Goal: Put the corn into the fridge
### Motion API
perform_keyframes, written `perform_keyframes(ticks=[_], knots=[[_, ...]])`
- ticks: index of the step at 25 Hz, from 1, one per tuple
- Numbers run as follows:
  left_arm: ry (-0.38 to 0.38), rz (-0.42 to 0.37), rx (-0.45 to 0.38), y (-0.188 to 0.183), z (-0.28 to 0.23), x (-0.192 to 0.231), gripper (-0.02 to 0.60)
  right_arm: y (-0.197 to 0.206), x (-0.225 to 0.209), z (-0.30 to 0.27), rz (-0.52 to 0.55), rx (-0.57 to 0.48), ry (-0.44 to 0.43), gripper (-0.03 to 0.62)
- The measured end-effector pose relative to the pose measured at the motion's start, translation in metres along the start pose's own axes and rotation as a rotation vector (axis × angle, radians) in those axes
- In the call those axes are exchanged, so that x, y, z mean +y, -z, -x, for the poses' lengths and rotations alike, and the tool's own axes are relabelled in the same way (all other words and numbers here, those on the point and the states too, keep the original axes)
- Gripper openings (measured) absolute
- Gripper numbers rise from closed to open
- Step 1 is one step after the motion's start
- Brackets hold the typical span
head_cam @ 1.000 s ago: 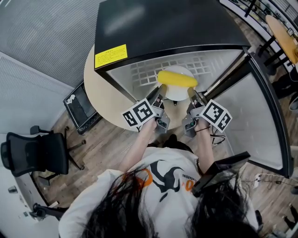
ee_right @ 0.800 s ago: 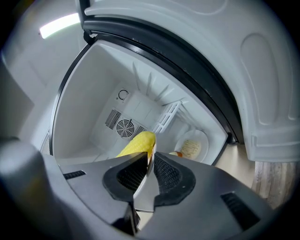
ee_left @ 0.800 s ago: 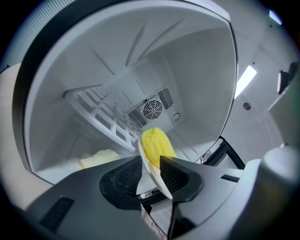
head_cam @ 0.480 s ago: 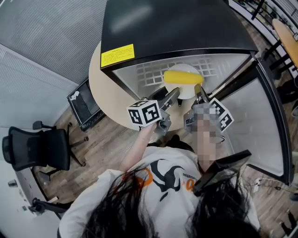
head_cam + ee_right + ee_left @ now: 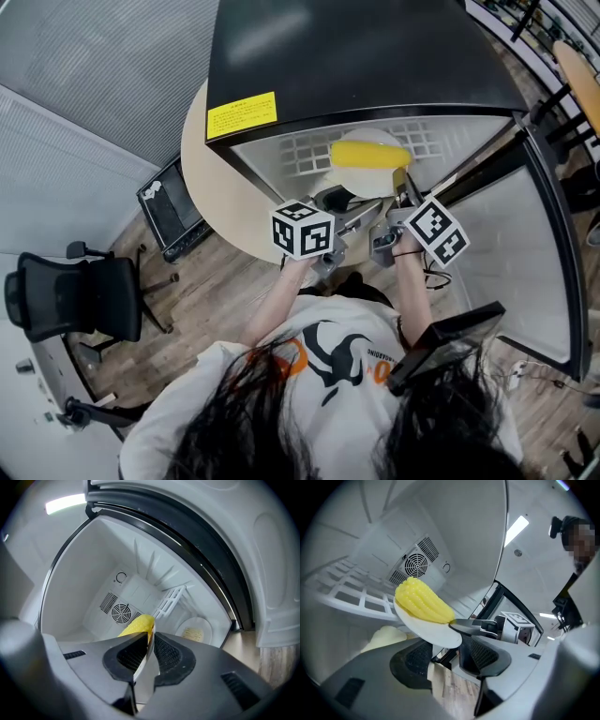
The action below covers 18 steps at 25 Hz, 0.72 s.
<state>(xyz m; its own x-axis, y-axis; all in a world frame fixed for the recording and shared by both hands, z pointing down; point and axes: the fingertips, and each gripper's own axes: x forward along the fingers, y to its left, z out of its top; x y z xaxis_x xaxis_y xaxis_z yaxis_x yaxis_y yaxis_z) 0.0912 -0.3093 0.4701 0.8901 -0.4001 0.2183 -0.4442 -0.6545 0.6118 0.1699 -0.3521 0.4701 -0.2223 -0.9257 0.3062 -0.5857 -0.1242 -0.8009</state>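
A yellow corn cob [image 5: 370, 155] lies on a small white plate [image 5: 361, 187] held at the open fridge's mouth. My right gripper [image 5: 403, 185] is shut on the plate's rim; in the right gripper view the rim [image 5: 147, 651] stands edge-on between the pads, with the corn [image 5: 139, 624] just beyond. My left gripper [image 5: 345, 214] is off the plate and its jaws are opening. In the left gripper view its pads [image 5: 480, 653] stand wide apart with nothing between them, below the plate [image 5: 433, 633] and corn [image 5: 423, 603]. The left gripper [image 5: 447, 657] sits under the plate's near edge.
The fridge has a black top with a yellow sticker [image 5: 242, 115], a white wire shelf [image 5: 300, 150] and a fan grille [image 5: 121, 612] at the back. Its door [image 5: 553, 234] stands open at right. Another plate with pale food [image 5: 193, 632] sits inside. Round table [image 5: 211, 192], office chair [image 5: 66, 305].
My left gripper let go of the plate's rim, opened, rolled over and drew back to the left. The right gripper still holds the plate with the corn, barely shifted.
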Motion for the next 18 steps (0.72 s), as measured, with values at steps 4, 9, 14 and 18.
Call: perform_keyframes(ticks=[4, 9, 14, 18], knots=[[-0.027, -0.055, 0.045, 0.004, -0.001, 0.008, 0.179, -0.001, 0.001, -0.003, 0.064, 0.011, -0.001, 0.049], [-0.018, -0.015, 0.04, 0.002, -0.005, 0.011, 0.16, -0.003, 0.001, -0.009, 0.166, 0.044, 0.012, 0.056], [0.002, 0.044, 0.017, -0.001, -0.008, 0.011, 0.135, -0.004, 0.001, -0.013, 0.337, 0.066, 0.051, 0.076], [0.003, 0.087, -0.019, -0.004, -0.011, 0.013, 0.117, -0.011, 0.006, -0.011, 0.597, 0.03, 0.108, 0.078]])
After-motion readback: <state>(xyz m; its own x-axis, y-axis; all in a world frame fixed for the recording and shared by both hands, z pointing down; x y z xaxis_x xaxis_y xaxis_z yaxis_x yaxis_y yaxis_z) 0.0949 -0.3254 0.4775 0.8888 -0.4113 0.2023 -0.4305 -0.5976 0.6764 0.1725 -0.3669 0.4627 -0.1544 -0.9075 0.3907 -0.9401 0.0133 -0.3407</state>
